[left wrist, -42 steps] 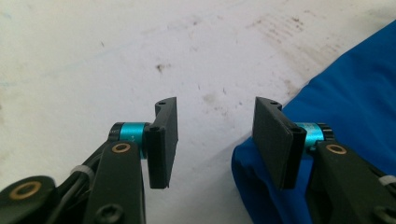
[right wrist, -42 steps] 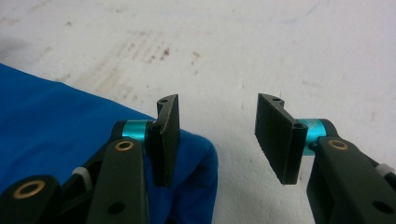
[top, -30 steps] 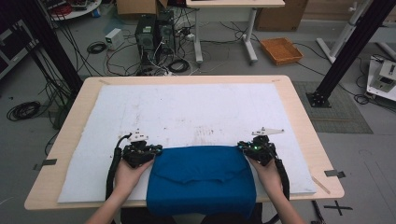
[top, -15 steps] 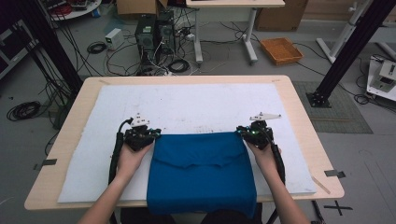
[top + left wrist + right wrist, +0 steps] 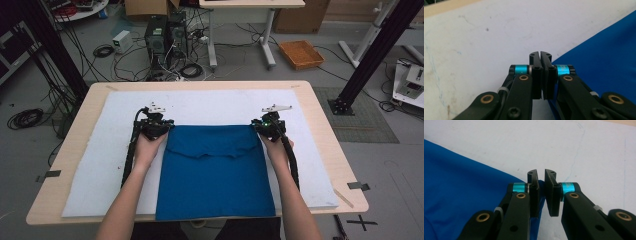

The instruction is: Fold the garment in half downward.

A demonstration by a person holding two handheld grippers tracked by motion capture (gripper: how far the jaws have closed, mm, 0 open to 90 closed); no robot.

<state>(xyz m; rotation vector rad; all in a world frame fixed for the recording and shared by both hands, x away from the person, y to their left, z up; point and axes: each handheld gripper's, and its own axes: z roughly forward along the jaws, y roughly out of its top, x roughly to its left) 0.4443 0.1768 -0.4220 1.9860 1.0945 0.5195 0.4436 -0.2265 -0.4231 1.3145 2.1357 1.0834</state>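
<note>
Light wooden table [image 5: 325, 130] at frame centre, white mat [image 5: 100, 160] covering most of top. Blue cloth [image 5: 215, 175] lies flat on mat, lower centre, near edge hanging over table's front rim. Bare wood borders mat all round.

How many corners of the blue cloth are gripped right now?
2: the left gripper pinches the blue cloth's far-left corner, the right gripper its far-right corner. Near corners hang free.

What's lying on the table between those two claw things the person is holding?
The far edge of the blue cloth spans from the left gripper to the right gripper, each pinching a corner; behind it, bare white mat. The high view shows this.
</note>
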